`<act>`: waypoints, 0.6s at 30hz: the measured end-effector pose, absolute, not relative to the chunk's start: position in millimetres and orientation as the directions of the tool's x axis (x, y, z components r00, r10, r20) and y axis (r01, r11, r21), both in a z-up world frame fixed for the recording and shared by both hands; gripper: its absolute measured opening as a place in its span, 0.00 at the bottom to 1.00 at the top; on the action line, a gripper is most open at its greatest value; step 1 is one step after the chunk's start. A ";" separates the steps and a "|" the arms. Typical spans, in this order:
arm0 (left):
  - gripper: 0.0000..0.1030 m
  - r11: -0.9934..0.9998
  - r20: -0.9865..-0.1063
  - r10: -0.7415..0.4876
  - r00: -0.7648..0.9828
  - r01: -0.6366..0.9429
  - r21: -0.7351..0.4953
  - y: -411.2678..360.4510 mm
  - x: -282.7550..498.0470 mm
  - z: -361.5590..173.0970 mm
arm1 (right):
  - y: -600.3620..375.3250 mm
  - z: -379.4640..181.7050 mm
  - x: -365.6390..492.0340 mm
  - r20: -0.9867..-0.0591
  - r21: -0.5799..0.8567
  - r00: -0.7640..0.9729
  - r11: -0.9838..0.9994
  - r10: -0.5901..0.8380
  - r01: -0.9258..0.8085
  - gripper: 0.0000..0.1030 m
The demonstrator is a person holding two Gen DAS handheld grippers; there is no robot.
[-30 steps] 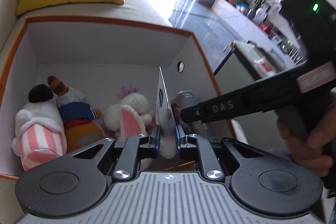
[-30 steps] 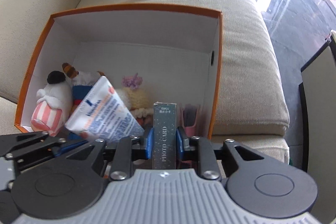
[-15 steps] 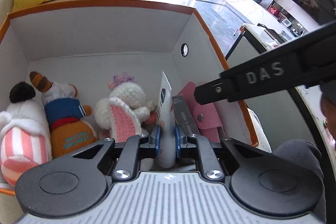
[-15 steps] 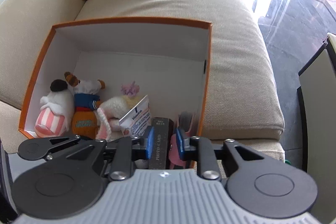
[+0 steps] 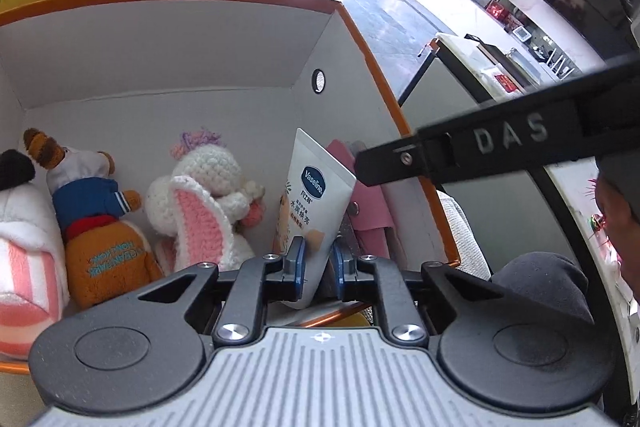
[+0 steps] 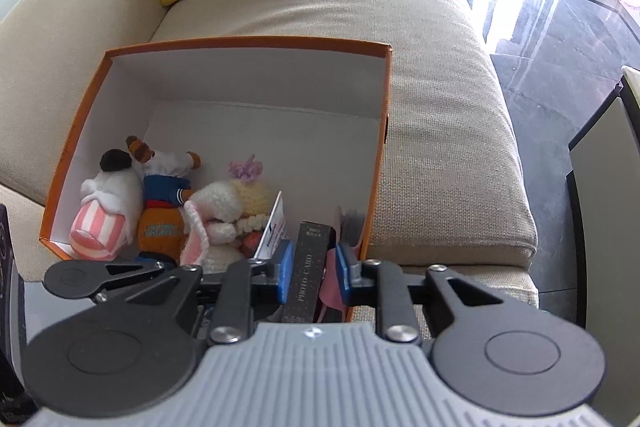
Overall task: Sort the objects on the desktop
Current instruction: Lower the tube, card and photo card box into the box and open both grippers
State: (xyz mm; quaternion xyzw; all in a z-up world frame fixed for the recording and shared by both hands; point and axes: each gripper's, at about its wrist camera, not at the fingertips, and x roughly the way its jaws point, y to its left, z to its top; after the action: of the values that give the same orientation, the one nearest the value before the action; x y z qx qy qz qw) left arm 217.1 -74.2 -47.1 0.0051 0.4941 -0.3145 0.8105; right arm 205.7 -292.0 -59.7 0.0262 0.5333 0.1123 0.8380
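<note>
Over the open orange-edged box both tools hang nose-down, and the left gripper is clamped on the white Vaseline tube, its blue pads pinching the soft plastic near the cap end. The tube's long axis runs straight ahead of the fingers, flat crimped end leading, pointing down toward the box floor. Just to the left of those fingers lie the soft toys: a striped pink-and-white plush, a bear in a blue top and a crocheted white rabbit, all fuzzy and yielding. Just to the right of the tube stand the stiff things, a dark card box and a pink snap pouch. Across to the right gripper: its blue pads bracket the black "PHOTO CARD" box, a rigid slim carton whose long axis also runs along the fingers, but whether they press it or merely flank it cannot be told. The tube sits touching-close on that gripper's left. Judging by this, the left hand is the nearer to a release, needing only a slot between rabbit and carton.
</note>
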 end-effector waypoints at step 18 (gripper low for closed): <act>0.29 0.837 -0.779 -0.468 0.418 0.491 -0.239 -73.6 212.3 -18.3 | -299.6 -49.4 186.0 -0.857 0.226 0.433 0.959 0.279 -0.171 0.25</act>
State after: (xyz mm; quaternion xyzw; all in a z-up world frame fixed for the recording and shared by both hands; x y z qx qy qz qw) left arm 212.3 -73.6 -18.3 0.0129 0.4579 -0.2848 0.8420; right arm 186.0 -299.6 -49.4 0.0523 0.5154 0.1331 0.8449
